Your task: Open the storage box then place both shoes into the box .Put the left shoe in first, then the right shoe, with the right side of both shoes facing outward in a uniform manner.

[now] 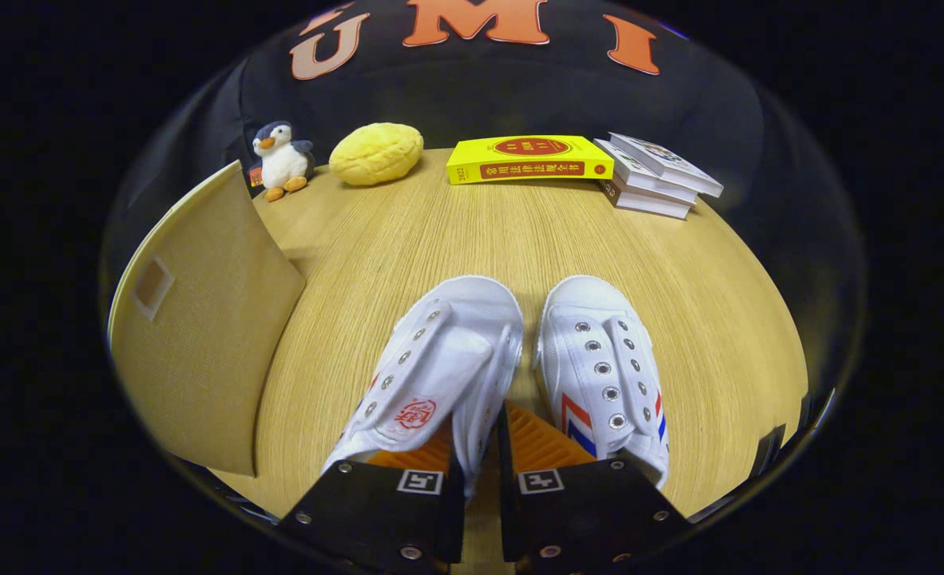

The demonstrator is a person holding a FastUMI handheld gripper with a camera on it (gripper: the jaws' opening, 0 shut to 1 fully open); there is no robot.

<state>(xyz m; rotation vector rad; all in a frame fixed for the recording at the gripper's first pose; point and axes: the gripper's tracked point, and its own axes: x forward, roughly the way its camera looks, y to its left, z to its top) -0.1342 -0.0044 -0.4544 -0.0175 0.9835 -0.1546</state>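
Two white canvas shoes lie toes-away on the wooden table [480,231]. The left-hand shoe [440,359] has a red stamp on its tongue and leans a little to one side. The right-hand shoe [600,359] shows red and blue stripes on its sides. My gripper [480,438] is shut on the left-hand shoe's inner side wall, near the heel. One finger is inside the shoe's opening and the other is in the gap between the two shoes. A beige fabric storage box [200,319] stands just left of the shoes, with a broad flat panel facing me; its inside is hidden.
Along the table's far edge stand a penguin plush [282,160], a yellow bun-shaped plush [376,153], a yellow book [529,158] lying flat and a stack of white books [656,177]. Bare wood stretches between the shoes and these things.
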